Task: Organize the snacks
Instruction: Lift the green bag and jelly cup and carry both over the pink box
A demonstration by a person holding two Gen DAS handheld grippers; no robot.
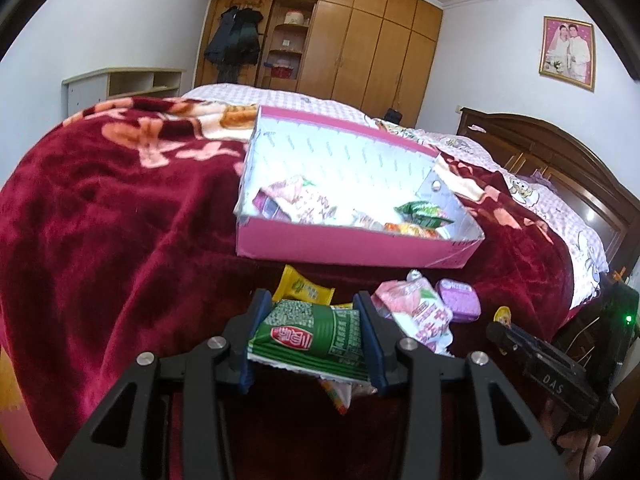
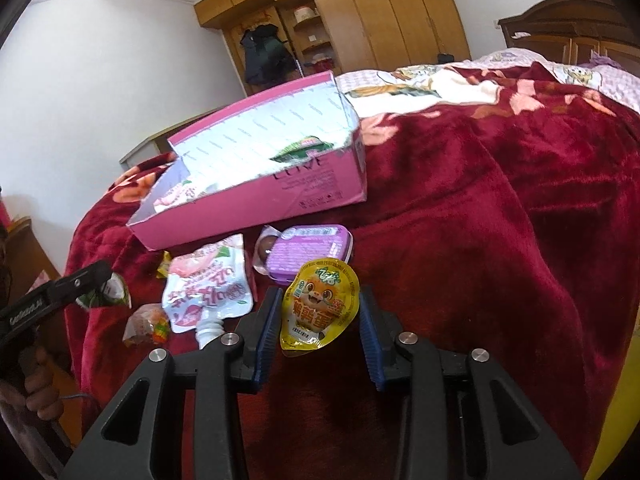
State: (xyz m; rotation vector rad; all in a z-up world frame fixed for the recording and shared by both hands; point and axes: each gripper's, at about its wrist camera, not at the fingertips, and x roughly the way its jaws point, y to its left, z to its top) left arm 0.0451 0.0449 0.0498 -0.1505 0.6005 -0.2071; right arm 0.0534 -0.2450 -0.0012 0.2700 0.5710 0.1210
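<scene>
The left gripper (image 1: 316, 334) is clamping a green snack packet (image 1: 312, 338) across its width, the jaws standing only partly closed because the packet fills the gap, and it is hanging just above the red blanket (image 1: 120, 208) on the near side of the pink box (image 1: 352, 246). That packet looks light and soft, a crinkly film wrapper with air and something brittle inside, so a squeeze across the middle is likely bending it rather than crushing it; gripping nearer the sealed end would probably be gentler on the contents. The right gripper (image 2: 318, 316) is sitting around a yellow sealed cup (image 2: 320, 308) with a cartoon lid, its jaws drawn in to the sides of the cup; the left pad looks to be touching the rim, the right one barely, so I am reading it as a light hold. The cup seems stiffer and a little heavier, with a smooth plastic wall that may be slipping if it is only taken by the thin foil flange, so the body below the rim is the safer place. Just beyond it a purple tin (image 2: 310, 252), a pink pouch (image 2: 208, 284) and a yellow sachet (image 1: 304, 288) are lying loose on the blanket near the box, which is already holding several wrappers and is tilting on the soft bedding, so drops into it are best made low.
</scene>
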